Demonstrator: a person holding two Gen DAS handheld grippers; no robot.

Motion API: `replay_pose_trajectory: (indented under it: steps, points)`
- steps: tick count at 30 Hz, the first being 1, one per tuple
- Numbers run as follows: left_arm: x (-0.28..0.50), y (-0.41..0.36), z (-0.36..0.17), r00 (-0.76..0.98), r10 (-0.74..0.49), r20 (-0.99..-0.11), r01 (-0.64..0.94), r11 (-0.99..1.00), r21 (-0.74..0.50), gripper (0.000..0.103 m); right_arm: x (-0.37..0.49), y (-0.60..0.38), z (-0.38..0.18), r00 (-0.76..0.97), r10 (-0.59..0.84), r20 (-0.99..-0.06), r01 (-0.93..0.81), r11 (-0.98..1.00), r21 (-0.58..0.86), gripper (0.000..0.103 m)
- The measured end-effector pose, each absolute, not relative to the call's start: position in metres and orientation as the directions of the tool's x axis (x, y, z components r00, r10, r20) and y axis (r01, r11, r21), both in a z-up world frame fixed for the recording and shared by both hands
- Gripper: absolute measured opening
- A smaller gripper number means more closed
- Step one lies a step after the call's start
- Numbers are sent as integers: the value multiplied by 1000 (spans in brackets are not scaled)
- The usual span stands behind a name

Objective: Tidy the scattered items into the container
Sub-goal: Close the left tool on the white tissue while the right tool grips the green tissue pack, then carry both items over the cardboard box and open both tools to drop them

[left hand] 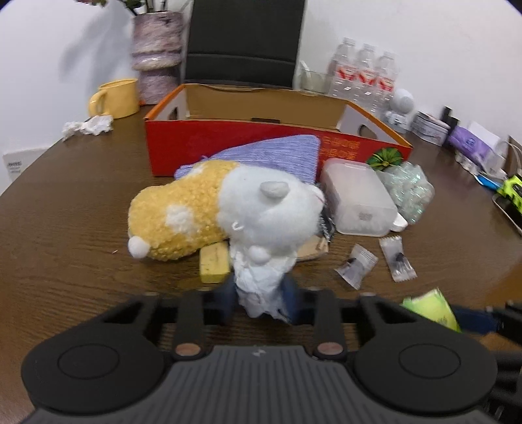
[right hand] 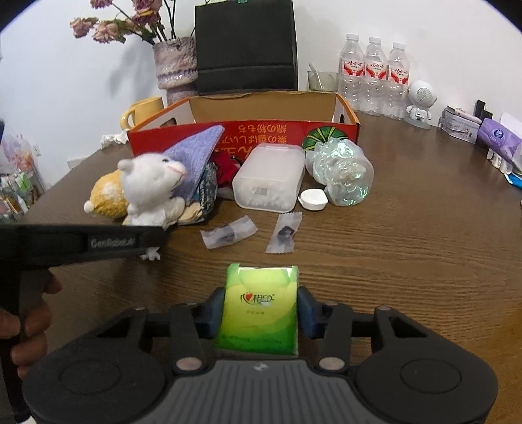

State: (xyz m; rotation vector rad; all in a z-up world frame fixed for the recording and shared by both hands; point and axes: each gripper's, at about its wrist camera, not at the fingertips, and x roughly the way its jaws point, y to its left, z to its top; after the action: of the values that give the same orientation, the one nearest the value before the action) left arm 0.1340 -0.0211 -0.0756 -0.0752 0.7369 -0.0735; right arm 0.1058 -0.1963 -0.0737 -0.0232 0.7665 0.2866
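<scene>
Dark brown wood-grain laminate is covering the round table, which is standing against a plain white wall. At the far edge a black chair back, a mottled purple vase of dried flowers, a yellow mug and three water bottles are lining up along the wall.

The red cardboard box, open at the top, is sitting in the middle of the table. Just in front of it, a white plush toy is lying over a yellow plush toy. To their right, a translucent plastic container and a crumpled clear bag are resting beside each other, with two small sachets lying nearer the cameras.

The left gripper is pinching a crumpled white tissue, its blue pads pressing on both sides, low over the table in front of the plush toys. The right gripper is clamping a green tissue pack between its pads, close above the wood surface. A person's hand is gripping the left tool's handle.
</scene>
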Motion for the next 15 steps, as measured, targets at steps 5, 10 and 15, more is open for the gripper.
replay_pose_trajectory:
  steps: [5, 10, 15]
  points:
    - [127, -18, -77, 745, -110, -658, 142, 990, -4, 22, 106, -206, -70, 703, 254, -664, -283, 957, 67, 44]
    - [119, -10, -73, 744, -144, -652, 223, 974, 40, 22, 108, -217, -66, 713, 265, -649, -314, 948, 41, 44]
    - [111, 0, -71, 754, -159, -638, 271, 959, 82, 21, 110, -224, -63, 712, 266, -650, -323, 946, 33, 44]
